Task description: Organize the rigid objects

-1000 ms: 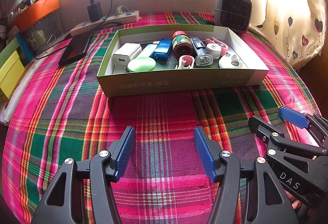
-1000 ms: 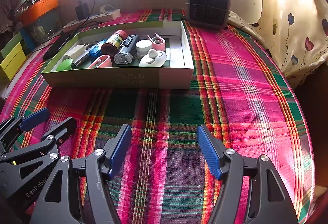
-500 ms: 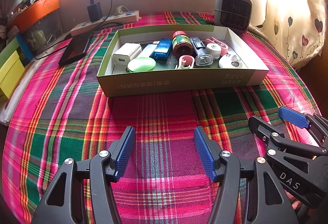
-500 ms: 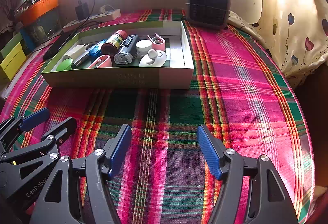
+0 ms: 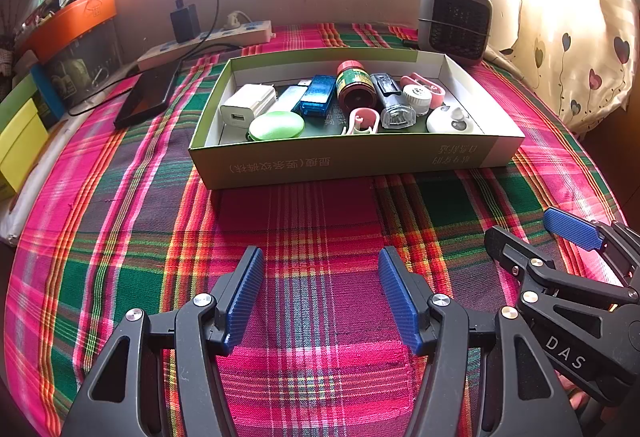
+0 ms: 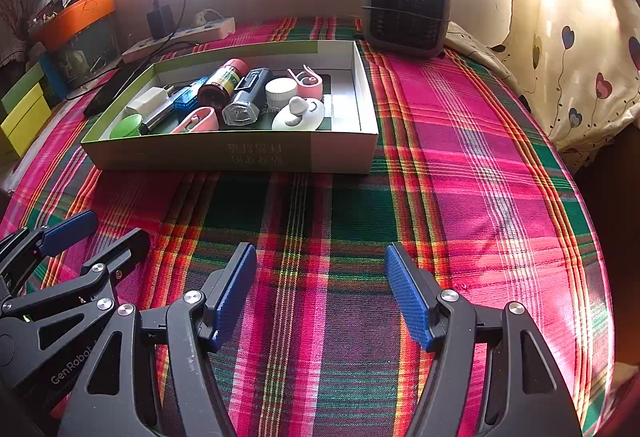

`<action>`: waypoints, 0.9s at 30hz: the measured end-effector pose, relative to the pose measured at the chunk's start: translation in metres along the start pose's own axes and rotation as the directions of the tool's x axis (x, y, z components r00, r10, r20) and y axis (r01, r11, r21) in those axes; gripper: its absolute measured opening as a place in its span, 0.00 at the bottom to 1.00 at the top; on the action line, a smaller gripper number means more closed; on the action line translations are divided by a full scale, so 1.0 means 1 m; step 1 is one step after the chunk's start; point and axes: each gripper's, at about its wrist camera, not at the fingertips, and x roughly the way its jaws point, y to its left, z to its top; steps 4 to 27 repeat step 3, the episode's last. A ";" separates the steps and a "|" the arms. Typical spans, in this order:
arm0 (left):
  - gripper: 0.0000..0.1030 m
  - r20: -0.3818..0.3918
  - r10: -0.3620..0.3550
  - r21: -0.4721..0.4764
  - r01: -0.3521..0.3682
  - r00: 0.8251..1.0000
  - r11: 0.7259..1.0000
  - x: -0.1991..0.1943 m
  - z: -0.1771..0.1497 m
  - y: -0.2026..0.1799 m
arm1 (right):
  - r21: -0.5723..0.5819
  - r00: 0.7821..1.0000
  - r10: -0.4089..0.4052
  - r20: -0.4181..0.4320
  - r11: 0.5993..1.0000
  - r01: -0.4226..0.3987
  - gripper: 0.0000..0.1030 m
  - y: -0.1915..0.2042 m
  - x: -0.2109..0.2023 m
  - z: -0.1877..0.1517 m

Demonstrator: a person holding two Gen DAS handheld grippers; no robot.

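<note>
Legible markings were few. The lettering "DAS" stood in white on the black body of the right gripper [image 5: 536,237], at the lower right of the left wrist view. The lettering "GenRobo", cut off after that by another part, stood in white on the black body of the left gripper [image 6: 94,227], at the lower left of the right wrist view. The near wall of the green and white cardboard box [image 5: 352,163] carried printed Chinese characters, seen upside down in both views and too small to be read with certainty. A small outline symbol was printed on the orange bin [image 5: 76,23] at the upper left; its form could not be made out. The brown bottle [image 5: 354,87] in the box bore a green label whose print was illegible.
</note>
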 end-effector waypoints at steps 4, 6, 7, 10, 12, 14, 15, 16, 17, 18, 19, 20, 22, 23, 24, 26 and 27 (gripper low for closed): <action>0.58 0.000 0.000 0.000 0.000 1.000 1.000 0.000 0.000 0.000 | 0.000 1.000 0.000 0.000 1.000 0.000 0.65 0.000 0.000 0.000; 0.58 0.000 0.000 0.000 0.000 1.000 1.000 0.000 0.000 0.000 | 0.000 1.000 0.000 0.000 1.000 0.000 0.65 0.000 0.000 0.000; 0.58 0.000 0.000 0.000 0.000 1.000 1.000 0.000 0.000 0.000 | 0.000 1.000 0.000 0.000 1.000 0.000 0.65 0.000 0.000 0.000; 0.58 0.000 0.000 0.000 0.000 1.000 1.000 0.000 0.000 0.000 | 0.000 1.000 0.000 0.000 1.000 0.000 0.65 0.000 0.000 0.000; 0.58 0.000 0.000 0.000 0.000 1.000 1.000 0.000 0.000 0.000 | 0.000 1.000 0.000 0.000 1.000 0.000 0.65 0.000 0.000 0.000; 0.58 0.000 0.000 0.000 0.000 1.000 1.000 0.000 0.000 0.000 | 0.000 1.000 0.000 0.000 1.000 0.000 0.65 0.000 0.000 0.000; 0.58 0.000 0.000 0.000 0.000 1.000 1.000 0.000 0.000 0.000 | 0.000 1.000 0.000 0.000 1.000 0.000 0.65 0.000 0.000 0.000; 0.58 0.000 0.000 0.000 0.000 1.000 1.000 0.000 0.000 0.000 | 0.000 1.000 0.000 0.000 1.000 0.000 0.65 0.000 0.000 0.000; 0.58 0.000 0.000 0.000 0.000 1.000 1.000 0.000 0.000 0.000 | 0.000 1.000 0.000 0.000 1.000 0.000 0.65 0.000 0.000 0.000; 0.58 0.000 0.000 0.000 0.000 1.000 1.000 0.000 0.000 0.000 | 0.000 1.000 0.000 0.000 1.000 0.000 0.65 0.000 0.000 0.000; 0.58 0.000 0.000 0.000 0.000 1.000 1.000 0.000 0.000 0.000 | 0.000 1.000 0.000 0.000 1.000 0.000 0.65 0.000 0.000 0.000; 0.58 0.000 0.000 0.000 0.000 1.000 1.000 0.000 0.000 0.000 | 0.000 1.000 0.000 0.000 1.000 0.000 0.65 0.000 0.000 0.000; 0.58 0.000 0.000 0.000 0.000 1.000 1.000 0.000 0.000 0.000 | 0.000 1.000 0.000 0.000 1.000 0.000 0.65 0.000 0.000 0.000; 0.58 0.000 0.000 0.000 0.000 1.000 1.000 0.000 0.000 0.000 | 0.000 1.000 0.000 0.000 1.000 0.000 0.65 0.000 0.000 0.000; 0.58 0.000 0.000 0.000 0.000 1.000 1.000 0.000 0.000 0.000 | 0.000 1.000 0.000 0.000 1.000 0.000 0.65 0.000 0.000 0.000; 0.58 0.000 0.000 0.000 0.000 1.000 1.000 0.000 0.000 0.000 | 0.000 1.000 0.000 0.000 1.000 0.000 0.65 0.000 0.000 0.000; 0.58 0.000 0.000 0.000 0.000 1.000 1.000 0.000 0.000 0.000 | 0.000 1.000 0.000 0.000 1.000 0.000 0.65 0.000 0.000 0.000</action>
